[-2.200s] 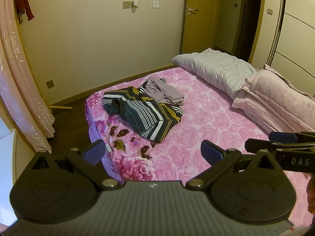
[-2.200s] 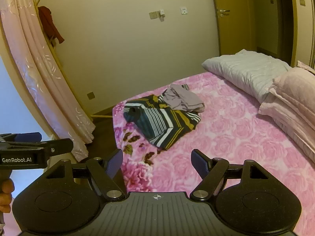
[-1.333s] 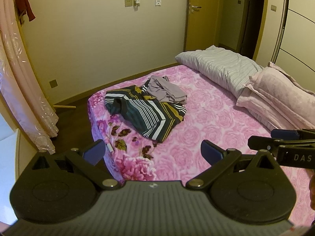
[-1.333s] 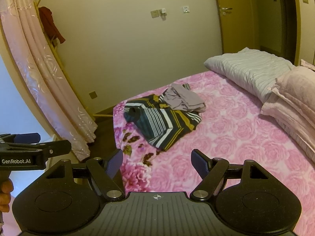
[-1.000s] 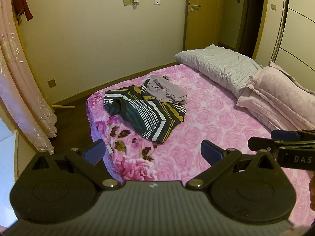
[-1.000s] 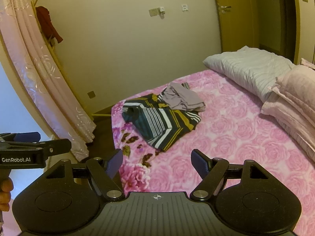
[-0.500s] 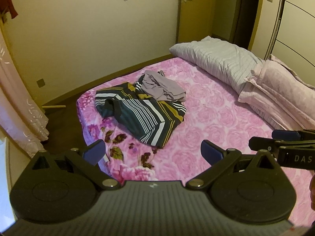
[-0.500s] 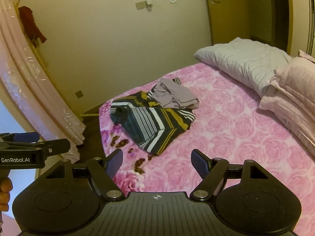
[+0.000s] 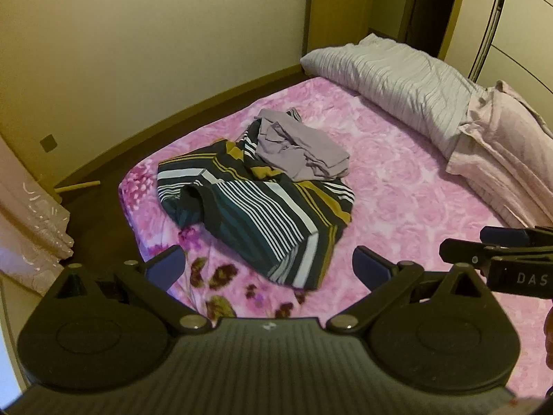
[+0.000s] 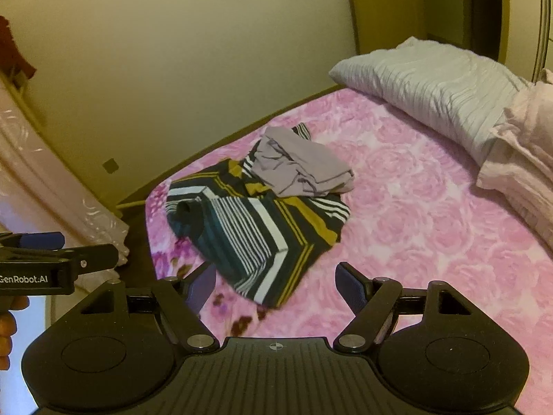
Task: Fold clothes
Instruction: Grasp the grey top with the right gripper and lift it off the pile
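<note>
Both grippers, left (image 9: 268, 264) & right (image 10: 274, 282), wide open, empty, above bed (image 9: 414, 190) edge nr striped shirt (image 9: 262, 214) w/ grey garment (image 9: 300, 152) atop.

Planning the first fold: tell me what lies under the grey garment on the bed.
The grey garment lies crumpled on the far part of the striped garment, which spreads over the pink floral bedspread. Anything else beneath the grey one is covered.
</note>
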